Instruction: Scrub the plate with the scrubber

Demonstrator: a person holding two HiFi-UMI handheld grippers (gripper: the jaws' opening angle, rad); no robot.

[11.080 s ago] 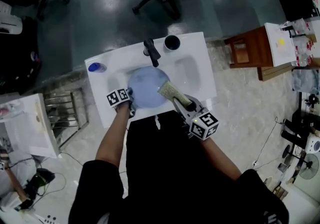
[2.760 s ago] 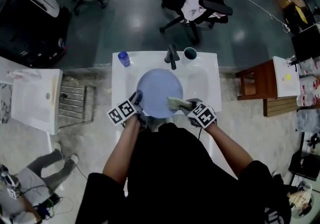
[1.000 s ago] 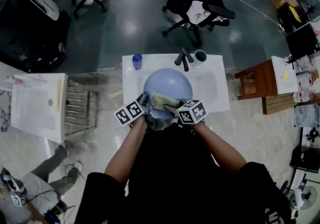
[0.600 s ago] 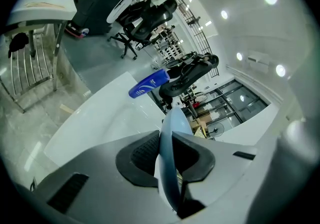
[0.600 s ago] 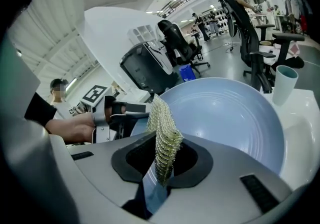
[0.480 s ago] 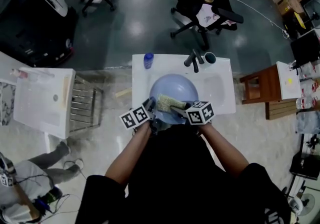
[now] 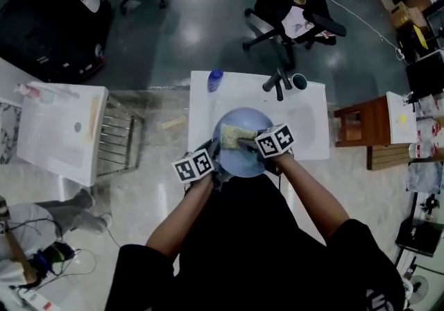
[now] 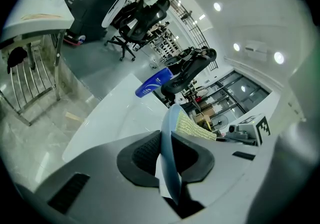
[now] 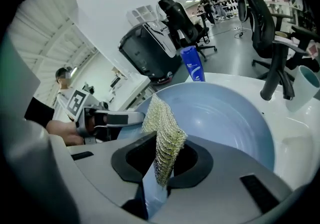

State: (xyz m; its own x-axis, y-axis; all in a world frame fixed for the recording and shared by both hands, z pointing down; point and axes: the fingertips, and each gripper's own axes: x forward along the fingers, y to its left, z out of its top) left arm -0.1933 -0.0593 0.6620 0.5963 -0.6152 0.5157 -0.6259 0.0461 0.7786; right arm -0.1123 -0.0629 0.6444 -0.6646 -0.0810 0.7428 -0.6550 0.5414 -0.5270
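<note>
Our left tongs [image 8: 168, 160], just closing further, grip the rim of the blue plate [image 7: 240, 163]. Our right tongs [image 9: 162, 165] clamp the green scrubber [image 9: 163, 135] over that plate.

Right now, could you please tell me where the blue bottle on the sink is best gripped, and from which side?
Probably its mid-body, approached from the left with the tool's jaws level. The blue bottle stands upright on the sink's back left corner; the plate and tap crowd its right side, while only the sink's edge lies to its left.

Blue bottle [image 7: 215, 80], black faucet [image 7: 277, 83], teal cup [image 7: 300, 82]; office chair [image 7: 295, 4] beyond.
</note>
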